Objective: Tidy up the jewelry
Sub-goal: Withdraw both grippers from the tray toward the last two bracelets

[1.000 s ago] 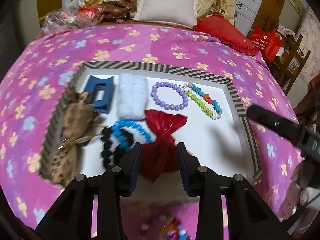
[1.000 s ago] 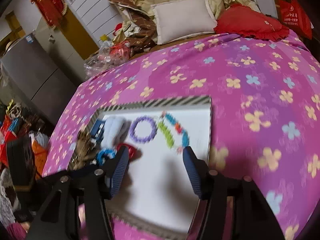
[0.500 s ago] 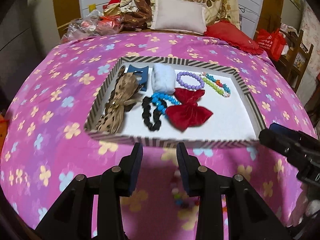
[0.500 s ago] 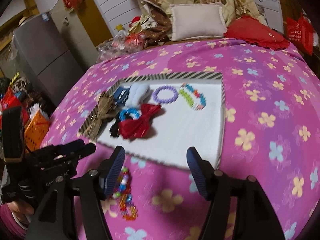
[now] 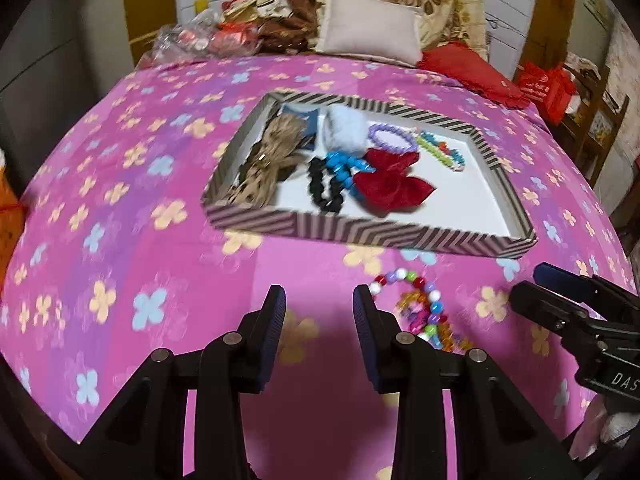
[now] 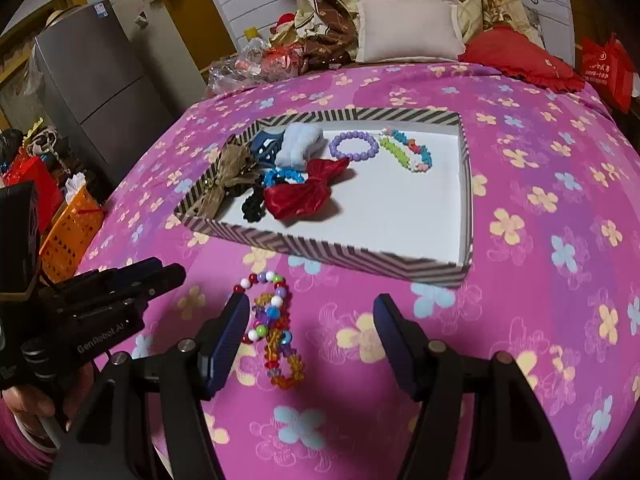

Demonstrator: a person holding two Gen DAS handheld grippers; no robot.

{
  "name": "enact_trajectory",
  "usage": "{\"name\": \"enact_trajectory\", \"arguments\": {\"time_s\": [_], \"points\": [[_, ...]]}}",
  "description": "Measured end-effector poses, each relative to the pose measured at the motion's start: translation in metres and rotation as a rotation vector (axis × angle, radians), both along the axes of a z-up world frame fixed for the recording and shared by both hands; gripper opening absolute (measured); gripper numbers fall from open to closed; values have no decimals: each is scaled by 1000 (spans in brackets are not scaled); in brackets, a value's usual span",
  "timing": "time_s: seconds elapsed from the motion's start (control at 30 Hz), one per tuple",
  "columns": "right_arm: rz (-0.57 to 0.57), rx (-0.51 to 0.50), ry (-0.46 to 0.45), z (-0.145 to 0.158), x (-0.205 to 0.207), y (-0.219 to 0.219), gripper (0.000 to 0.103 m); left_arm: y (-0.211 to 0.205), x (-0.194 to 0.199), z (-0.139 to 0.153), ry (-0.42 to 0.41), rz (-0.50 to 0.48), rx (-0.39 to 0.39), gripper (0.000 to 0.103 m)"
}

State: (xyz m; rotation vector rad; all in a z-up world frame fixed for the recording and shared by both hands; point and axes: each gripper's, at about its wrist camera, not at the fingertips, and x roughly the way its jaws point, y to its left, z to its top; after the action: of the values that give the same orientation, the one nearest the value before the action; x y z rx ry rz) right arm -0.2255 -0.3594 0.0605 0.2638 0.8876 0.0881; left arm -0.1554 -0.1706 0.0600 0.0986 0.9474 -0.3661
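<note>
Jaws, left: we have the left gripper parted, nothing between the pads, only bare bedspread under the gap.
Jaws, right: our right gripper spread wider than a second ago, nothing clamped; gap now steady.
Loose beads: multicolour bead strands lie on the bedspread near us, in front of the tray's near wall. In the right wrist view they sit just inside the left finger, between the fingers but not pressed. In the left wrist view they lie just right of our right-hand finger, outside the gap.
Tray: striped-rim tray with white floor, further out on the bed.
Tray contents: tan leopard bow far left, blue claw clip, white fluffy scrunchie, purple bead bracelet, green-and-blue bead bracelet, blue bead bracelet, black scrunchie, red bow near the middle.
Change vs a second ago: we were over the tray, left fingers either side of the red bow; now both grippers are pulled back to the near side, whole tray in view ahead, red bow lying free on the tray floor.
Change, beads: loose strands now in front of our fingers; earlier they were only at the bottom edge of the left view.
</note>
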Motion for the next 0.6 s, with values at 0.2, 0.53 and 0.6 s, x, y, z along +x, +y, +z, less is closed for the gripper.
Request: {"name": "enact_trajectory", "arguments": {"time_s": [0.2, 0.53, 0.6], "points": [[12, -18, 33, -13, -6, 5, 68, 21, -1, -17, 63, 44, -8, 32], [83, -56, 60, -28, -7, 26, 67, 28, -3, -26, 97, 54, -14, 32], [91, -55, 64, -30, -6, 28, 67, 26, -3, -25, 94, 51, -14, 32]]}}
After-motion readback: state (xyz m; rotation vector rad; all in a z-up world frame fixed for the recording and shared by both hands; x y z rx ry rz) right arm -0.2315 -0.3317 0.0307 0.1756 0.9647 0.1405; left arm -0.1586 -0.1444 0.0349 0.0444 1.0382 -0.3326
